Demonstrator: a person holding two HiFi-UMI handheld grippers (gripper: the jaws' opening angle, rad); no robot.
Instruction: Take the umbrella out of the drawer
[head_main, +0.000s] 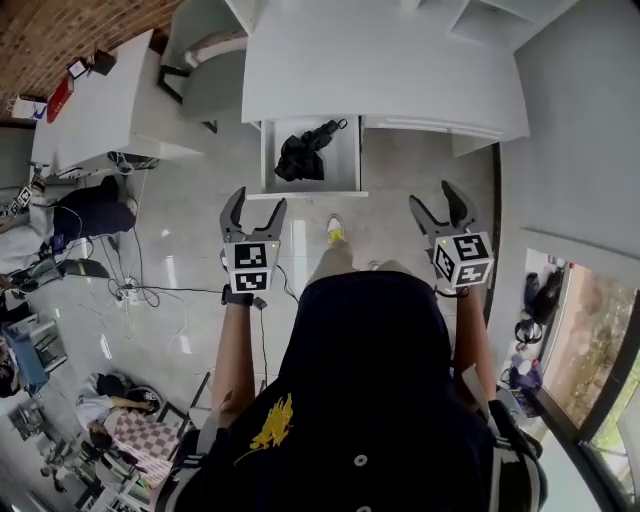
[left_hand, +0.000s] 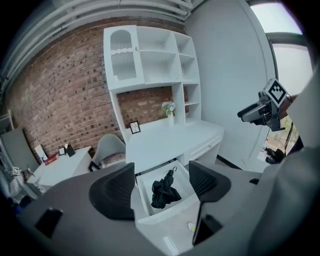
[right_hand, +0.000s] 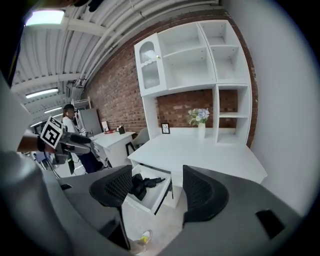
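The left gripper (head_main: 257, 205) has its two dark ridged jaws spread wide with nothing between the pads; they touch nothing and point towards the open drawer ahead. The right gripper (head_main: 435, 205) is likewise wide open and empty, held in the air off to the drawer's right. Each carries a cube printed with black-and-white square markers.

The crumpled black folding umbrella (head_main: 300, 155) lies inside the pulled-out white drawer (head_main: 312, 193), towards its left side, its strap loop reaching to the back right corner. The drawer juts from under a white desk (head_main: 380, 70), well apart from both grippers.

The pale glossy tiled floor (head_main: 190, 250) runs below, crossed by dark cables. A tall white shelf unit (left_hand: 150, 55) rises behind the desk against a red brick wall (left_hand: 55, 95) — a white vase of flowers (right_hand: 200, 122) and a small framed picture (right_hand: 165, 128) stand on the desktop. A grey chair (head_main: 205, 70) and a second white table (head_main: 100, 110) sit to the left.
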